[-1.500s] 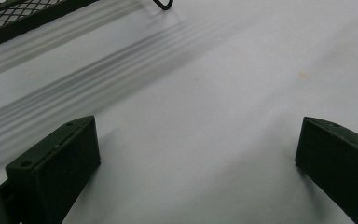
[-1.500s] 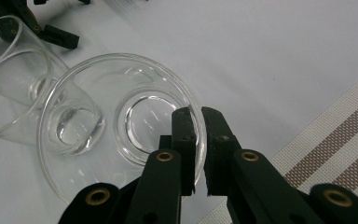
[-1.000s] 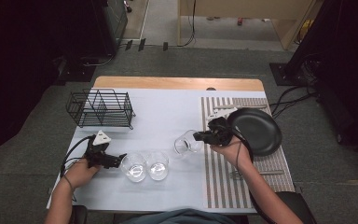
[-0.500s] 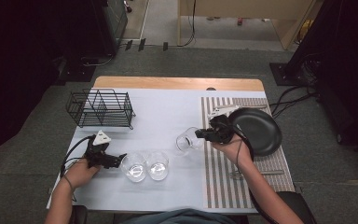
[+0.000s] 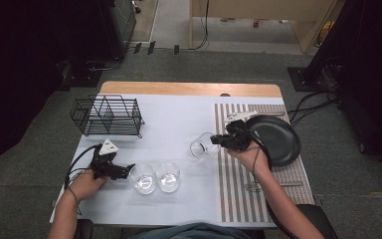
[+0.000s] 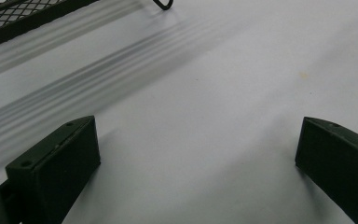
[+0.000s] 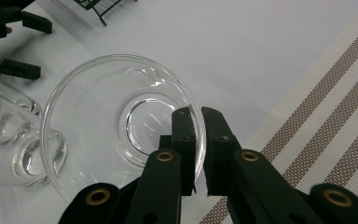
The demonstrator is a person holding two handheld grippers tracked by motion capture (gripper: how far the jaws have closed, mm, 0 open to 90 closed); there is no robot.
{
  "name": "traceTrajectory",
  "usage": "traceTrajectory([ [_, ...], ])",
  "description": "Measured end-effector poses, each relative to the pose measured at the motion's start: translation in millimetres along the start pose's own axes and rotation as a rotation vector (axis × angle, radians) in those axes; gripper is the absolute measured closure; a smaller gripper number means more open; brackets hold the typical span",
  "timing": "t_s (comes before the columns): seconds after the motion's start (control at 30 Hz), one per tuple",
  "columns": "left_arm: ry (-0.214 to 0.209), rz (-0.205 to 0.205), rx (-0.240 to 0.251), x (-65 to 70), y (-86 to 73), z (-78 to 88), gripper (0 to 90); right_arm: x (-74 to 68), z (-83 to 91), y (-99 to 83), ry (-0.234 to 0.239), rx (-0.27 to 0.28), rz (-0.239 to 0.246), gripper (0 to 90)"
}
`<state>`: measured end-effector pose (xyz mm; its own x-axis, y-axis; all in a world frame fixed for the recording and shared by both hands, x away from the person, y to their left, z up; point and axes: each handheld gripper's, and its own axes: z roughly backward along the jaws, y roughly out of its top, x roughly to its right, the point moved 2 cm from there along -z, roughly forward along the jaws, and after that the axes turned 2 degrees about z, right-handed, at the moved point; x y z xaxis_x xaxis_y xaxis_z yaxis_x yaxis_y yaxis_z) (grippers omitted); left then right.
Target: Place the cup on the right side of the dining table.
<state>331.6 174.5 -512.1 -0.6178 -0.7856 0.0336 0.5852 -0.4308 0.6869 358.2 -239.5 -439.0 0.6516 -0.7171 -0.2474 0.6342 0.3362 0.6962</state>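
Where the striped mat's [image 5: 238, 189] left edge meets the pale surface [image 5: 179, 119], the glass [image 7: 121, 126] hangs tilted, its rim pinched by the right tool [image 7: 198, 140]; left tool [image 6: 196, 154] gapes wide, empty, beside two near glasses [image 5: 154, 177].

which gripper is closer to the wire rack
Left. The left gripper sits on the table just in front of the wire rack, jaws open. The right gripper is far across, shut on a glass.

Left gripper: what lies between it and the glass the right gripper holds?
In the high view, two glasses stand side by side between the left gripper and the held glass.
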Motion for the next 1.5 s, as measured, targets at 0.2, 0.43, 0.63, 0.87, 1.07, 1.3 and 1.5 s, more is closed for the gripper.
traceTrajectory([
  [0.2, 0.0, 0.0, 0.0, 0.0, 0.0, 0.0, 0.0, 2.8, 0.7, 0.7, 0.001, 0.001, -0.019, 85.4],
  [0.43, 0.0, 0.0, 0.0, 0.0, 0.0, 0.0, 0.0, 7.3, 2.1, 1.7, -0.019, 0.014, -0.024, 85.4],
  [0.63, 0.0, 0.0, 0.0, 0.0, 0.0, 0.0, 0.0, 10.6, 2.7, 1.9, -0.037, 0.021, -0.033, 85.4],
  [0.87, -0.001, 0.001, 0.001, -0.1, -0.1, 0.0, 0.0, 14.6, -1.6, 1.6, -0.05, 0.03, -0.052, 85.4],
  [1.07, 0.0, 0.001, 0.001, 0.0, -0.1, 0.0, 0.0, 19.2, -3.8, 2.9, -0.067, 0.034, -0.054, 85.4],
  [1.3, -0.001, 0.001, 0.001, -0.1, -0.1, 0.0, 0.0, 21.8, -4.9, 5.1, -0.1, 0.037, -0.047, 85.6],
  [1.5, -0.001, 0.001, 0.001, -0.1, -0.1, 0.0, 0.0, 23.6, -3.7, 7.3, -0.092, 0.045, -0.054, 85.6],
])
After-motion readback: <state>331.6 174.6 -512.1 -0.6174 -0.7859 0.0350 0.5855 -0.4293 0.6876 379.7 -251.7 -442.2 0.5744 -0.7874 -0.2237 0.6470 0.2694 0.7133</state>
